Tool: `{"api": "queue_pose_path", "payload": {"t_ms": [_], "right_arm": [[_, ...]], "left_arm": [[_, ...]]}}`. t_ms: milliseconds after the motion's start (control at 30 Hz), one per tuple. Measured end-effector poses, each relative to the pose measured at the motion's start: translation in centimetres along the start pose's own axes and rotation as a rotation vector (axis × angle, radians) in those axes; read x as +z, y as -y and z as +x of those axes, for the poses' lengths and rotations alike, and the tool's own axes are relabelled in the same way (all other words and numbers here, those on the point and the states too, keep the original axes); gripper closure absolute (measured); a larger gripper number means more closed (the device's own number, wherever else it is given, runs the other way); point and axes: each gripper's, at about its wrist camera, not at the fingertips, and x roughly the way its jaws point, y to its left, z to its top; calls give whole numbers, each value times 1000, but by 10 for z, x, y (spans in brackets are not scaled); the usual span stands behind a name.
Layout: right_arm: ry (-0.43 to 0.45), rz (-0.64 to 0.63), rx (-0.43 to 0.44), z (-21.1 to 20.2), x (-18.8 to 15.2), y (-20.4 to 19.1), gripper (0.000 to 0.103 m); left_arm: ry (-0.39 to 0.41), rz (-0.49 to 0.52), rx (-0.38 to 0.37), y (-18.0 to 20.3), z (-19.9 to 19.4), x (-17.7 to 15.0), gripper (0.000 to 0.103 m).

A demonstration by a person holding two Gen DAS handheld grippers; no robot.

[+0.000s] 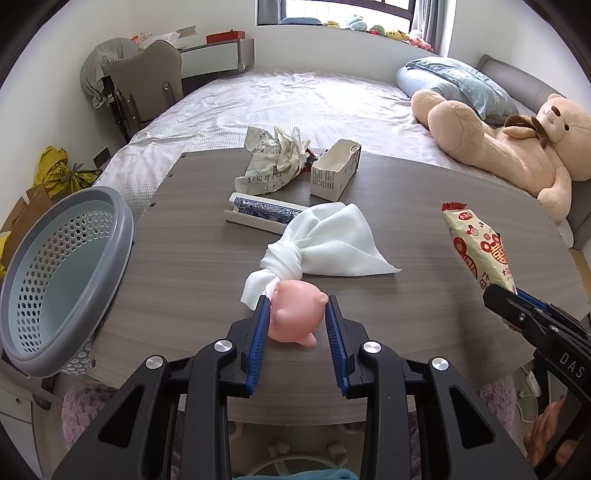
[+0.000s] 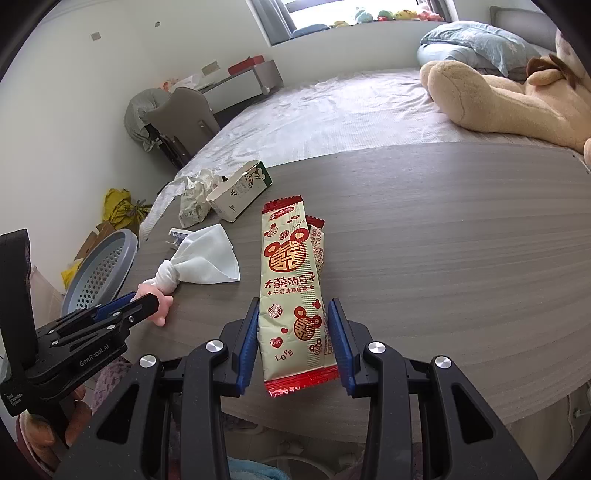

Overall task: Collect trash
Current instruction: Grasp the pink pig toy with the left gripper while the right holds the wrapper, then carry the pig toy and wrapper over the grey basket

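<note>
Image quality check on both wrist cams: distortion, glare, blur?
Left wrist: strong fisheye bend in the table edge, window blown out, pink toy sharp. Right wrist: same barrel bend, soft daylight, wrapper print readable, no motion blur.

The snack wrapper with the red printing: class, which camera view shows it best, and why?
The right wrist view: the snack wrapper lies face-on between the right gripper fingers, its print legible. The left wrist view shows it only obliquely at the right edge, partly hidden by that gripper.
</note>
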Motion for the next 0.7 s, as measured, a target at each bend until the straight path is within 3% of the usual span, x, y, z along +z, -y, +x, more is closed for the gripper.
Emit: {"api": "queue_pose_path", "payload": {"t_ms": [367, 700], "right_arm": [[14, -13, -11, -11, -3, -16, 67], [24, -47, -6, -18, -1, -38, 67]], "left_arm": [[14, -24, -43, -15, -8, -4, 78], [79, -41, -51, -29, -35, -2, 78]]}}
